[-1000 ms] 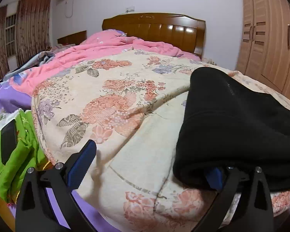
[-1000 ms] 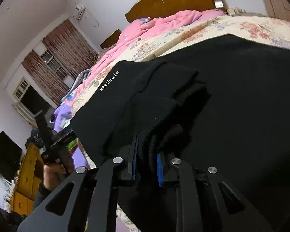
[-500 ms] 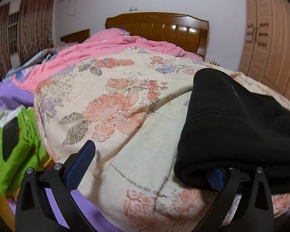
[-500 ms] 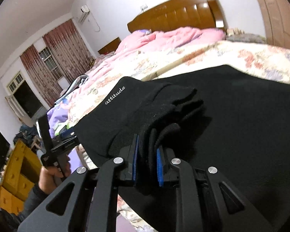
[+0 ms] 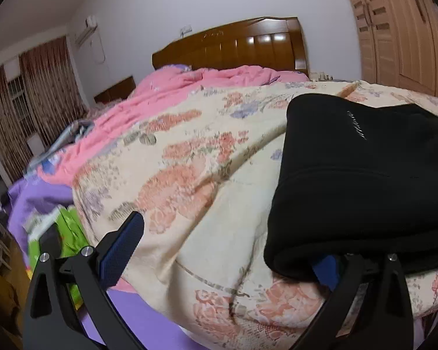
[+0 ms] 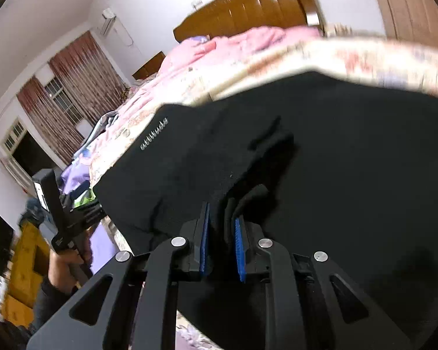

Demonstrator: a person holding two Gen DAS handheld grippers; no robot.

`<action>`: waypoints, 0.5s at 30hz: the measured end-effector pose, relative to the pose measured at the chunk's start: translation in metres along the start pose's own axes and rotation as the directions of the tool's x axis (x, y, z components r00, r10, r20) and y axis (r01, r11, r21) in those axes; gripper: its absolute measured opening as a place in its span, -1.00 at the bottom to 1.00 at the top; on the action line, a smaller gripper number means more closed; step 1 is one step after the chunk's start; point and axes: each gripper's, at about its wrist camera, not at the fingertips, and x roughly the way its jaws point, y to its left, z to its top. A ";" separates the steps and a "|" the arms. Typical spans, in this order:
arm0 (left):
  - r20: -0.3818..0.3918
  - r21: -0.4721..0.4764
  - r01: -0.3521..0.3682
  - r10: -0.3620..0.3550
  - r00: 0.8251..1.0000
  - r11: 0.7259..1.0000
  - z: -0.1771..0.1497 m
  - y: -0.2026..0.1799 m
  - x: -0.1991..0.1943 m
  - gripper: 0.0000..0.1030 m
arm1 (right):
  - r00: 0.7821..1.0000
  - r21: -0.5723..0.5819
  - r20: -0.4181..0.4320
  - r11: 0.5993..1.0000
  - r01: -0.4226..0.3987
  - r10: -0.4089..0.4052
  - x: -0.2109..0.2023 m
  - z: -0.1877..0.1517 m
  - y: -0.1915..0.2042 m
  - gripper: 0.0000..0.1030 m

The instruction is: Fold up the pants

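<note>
While no box or basket shows clearly, the black pants (image 5: 365, 180) lie folded on the floral quilt (image 5: 189, 175) of the bed, near its foot edge, beside a pink blanket (image 5: 166, 99). Left gripper (image 5: 223, 250) stands wide open: its left finger is clear of the cloth over the quilt's edge, while its right finger sits tucked under the pants' near corner. Right gripper (image 6: 221, 245) has its blue-padded fingers (image 6: 204, 242) closed on a bunched fold of the pants (image 6: 335, 160), whose white lettering shows at the left edge.

Floral quilt (image 6: 379, 61) motion-blurred, far side.
</note>
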 end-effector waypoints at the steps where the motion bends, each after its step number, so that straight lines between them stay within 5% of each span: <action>1: -0.004 -0.021 0.017 -0.017 1.000 1.000 -0.001 0.003 0.002 0.97 | 1.000 0.004 0.004 1.000 -0.010 0.010 0.000 0.000 -0.002 -0.65; 5: -0.022 -0.001 0.028 -0.028 0.999 1.000 -0.001 0.004 -0.004 0.97 | 0.999 0.007 -0.042 1.000 -0.001 0.001 -0.004 0.007 -0.001 -0.32; 7: -0.030 0.047 0.041 -0.039 0.999 0.998 -0.004 0.006 -0.016 0.96 | 0.999 -0.004 -0.036 1.000 0.015 -0.015 -0.014 0.009 -0.002 0.18; 10: -0.036 0.078 0.016 -0.013 0.999 0.997 -0.011 0.024 -0.041 0.97 | 0.996 -0.030 0.071 0.998 0.063 -0.061 -0.041 0.010 0.003 0.26; 12: 0.004 0.012 0.002 -0.002 1.000 1.000 -0.007 0.047 -0.064 0.97 | 0.990 -0.093 0.112 0.991 0.093 -0.082 -0.049 0.014 0.017 0.26; 15: 0.137 -0.151 0.129 -0.108 0.985 0.980 0.027 0.068 -0.098 0.96 | 0.990 -0.180 0.114 0.979 0.097 -0.077 -0.036 0.017 0.044 0.25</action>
